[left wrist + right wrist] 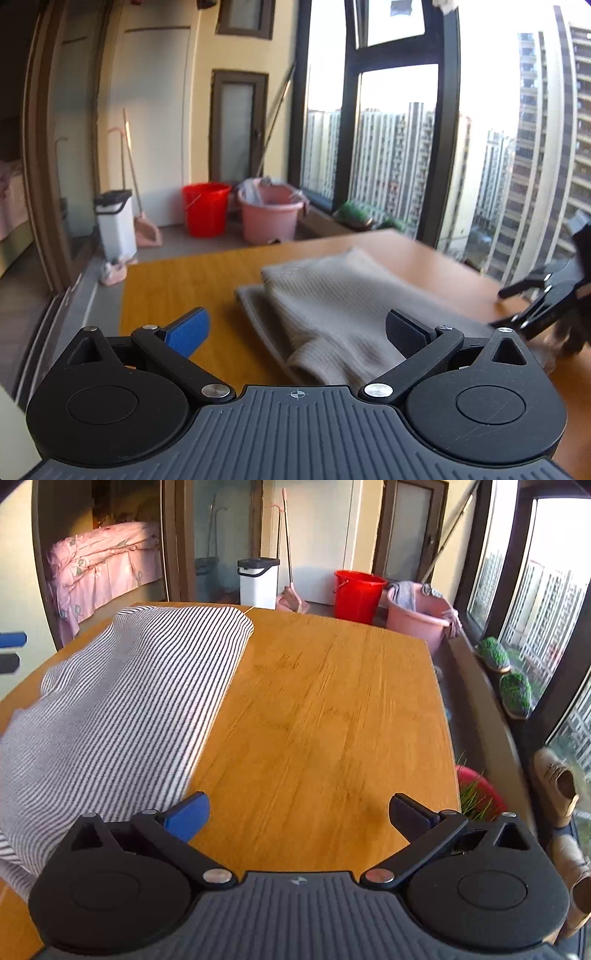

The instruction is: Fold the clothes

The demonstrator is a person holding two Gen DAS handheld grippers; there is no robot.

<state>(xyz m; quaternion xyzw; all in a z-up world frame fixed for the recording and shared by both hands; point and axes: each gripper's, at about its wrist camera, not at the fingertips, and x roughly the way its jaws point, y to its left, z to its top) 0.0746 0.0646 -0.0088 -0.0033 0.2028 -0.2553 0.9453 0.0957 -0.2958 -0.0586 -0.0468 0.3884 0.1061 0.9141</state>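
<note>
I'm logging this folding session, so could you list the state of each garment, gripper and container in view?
Left gripper: open, empty.
Right gripper: open, empty, over bare table.
Beige knit garment: folded, lying on the table.
Striped garment: lying rumpled on the table, not neatly folded.
Red bucket: upright on the floor.
Pink tub: upright, cloths draped over its rim.
White bin: lid closed.

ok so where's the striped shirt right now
In the right wrist view the striped shirt lies on the left part of the wooden table, just left of the open right gripper, touching nothing in its jaws.
</note>
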